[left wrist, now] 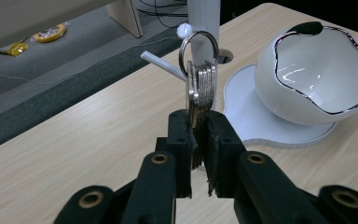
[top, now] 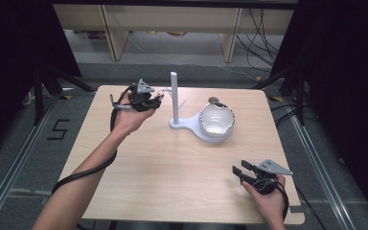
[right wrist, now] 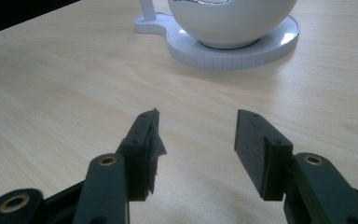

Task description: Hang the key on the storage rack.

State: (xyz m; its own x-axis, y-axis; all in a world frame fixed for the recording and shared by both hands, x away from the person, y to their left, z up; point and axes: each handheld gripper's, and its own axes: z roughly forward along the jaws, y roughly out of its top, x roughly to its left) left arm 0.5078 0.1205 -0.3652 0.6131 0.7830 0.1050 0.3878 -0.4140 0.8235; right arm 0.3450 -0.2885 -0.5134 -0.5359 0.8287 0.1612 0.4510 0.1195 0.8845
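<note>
The wooden table [top: 172, 172] takes up the middle of the high view, pale grain, rounded corners. On the grey floor off its nine o'clock edge, a black "5" [top: 57, 129] is marked out in tape, the one piece of writing anyone can read here. Next in size, the white stand [top: 184, 125]: a flat base near the table's centre toward twelve o'clock, with a slim upright post [top: 174, 93] at its eleven o'clock end and a short peg [left wrist: 161, 64] jutting sideways from the post. On the base's three o'clock end sits the white bowl [top: 216, 120], tilted, its wavy rim edged in silver; no brand shows on it.

Now the left gripper [top: 154, 101], up at the table's eleven o'clock, held above the surface just beside the post. Its jaws are pressed together on a bunch of keys [left wrist: 200, 91], flat silver blades pinched between the pads, the key ring [left wrist: 198, 49] standing upright above them, right in front of the post and near the peg. Any stamping on the keys is too small to read.

The right gripper [top: 238, 171] rests low at five o'clock, well apart from the stand, jaws spread wide over bare wood with nothing between them.
</note>
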